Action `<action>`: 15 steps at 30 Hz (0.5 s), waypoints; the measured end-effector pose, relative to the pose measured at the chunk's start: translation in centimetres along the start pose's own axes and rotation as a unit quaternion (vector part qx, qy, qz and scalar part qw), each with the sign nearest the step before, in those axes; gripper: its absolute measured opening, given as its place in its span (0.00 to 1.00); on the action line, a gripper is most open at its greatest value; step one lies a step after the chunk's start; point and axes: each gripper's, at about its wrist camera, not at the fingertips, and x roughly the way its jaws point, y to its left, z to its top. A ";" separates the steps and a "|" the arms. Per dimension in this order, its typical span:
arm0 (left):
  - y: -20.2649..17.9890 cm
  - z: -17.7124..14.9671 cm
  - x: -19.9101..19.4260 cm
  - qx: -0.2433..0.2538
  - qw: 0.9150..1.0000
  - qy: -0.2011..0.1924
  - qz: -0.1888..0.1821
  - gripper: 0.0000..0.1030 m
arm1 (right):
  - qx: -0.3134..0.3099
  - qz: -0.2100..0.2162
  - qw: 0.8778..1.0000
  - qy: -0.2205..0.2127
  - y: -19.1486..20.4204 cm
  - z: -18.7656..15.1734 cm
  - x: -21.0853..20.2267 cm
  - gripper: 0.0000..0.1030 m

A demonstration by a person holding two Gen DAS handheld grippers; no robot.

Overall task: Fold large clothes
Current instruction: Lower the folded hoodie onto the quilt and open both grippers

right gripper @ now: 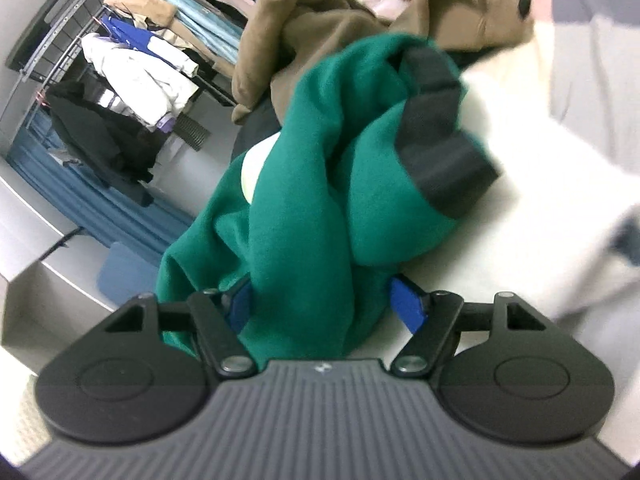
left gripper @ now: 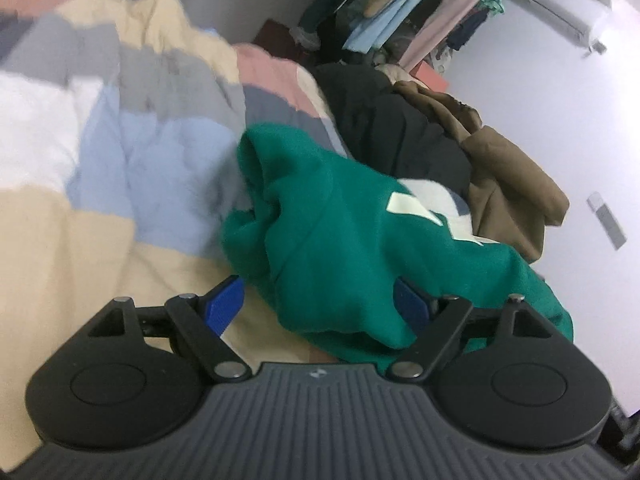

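A green sweatshirt (left gripper: 340, 232) with pale lettering lies crumpled on the patchwork bedspread (left gripper: 100, 152). My left gripper (left gripper: 320, 304) is open, its blue pads wide apart, with a fold of the green fabric lying between them. In the right wrist view the same green sweatshirt (right gripper: 304, 200), with a dark grey ribbed band, hangs bunched between the open blue pads of my right gripper (right gripper: 328, 304). Neither gripper is clamped on the cloth.
A brown garment (left gripper: 500, 168) and a black one (left gripper: 400, 120) are heaped beside the sweatshirt; the brown one also shows in the right wrist view (right gripper: 320, 24). A clothes rack (right gripper: 132, 60) with hanging clothes stands behind. A white wall (left gripper: 560, 100) is at the right.
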 end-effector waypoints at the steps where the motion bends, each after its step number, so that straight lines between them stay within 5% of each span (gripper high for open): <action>1: -0.6 0.2 -0.9 0.016 1.000 -0.005 0.008 0.82 | -0.008 -0.008 1.000 -0.013 0.2 0.1 -1.1 0.73; 15: -9.4 1.3 -13.4 0.172 0.980 -0.074 0.062 0.82 | -0.153 0.013 0.983 -0.105 9.6 0.5 -10.0 0.73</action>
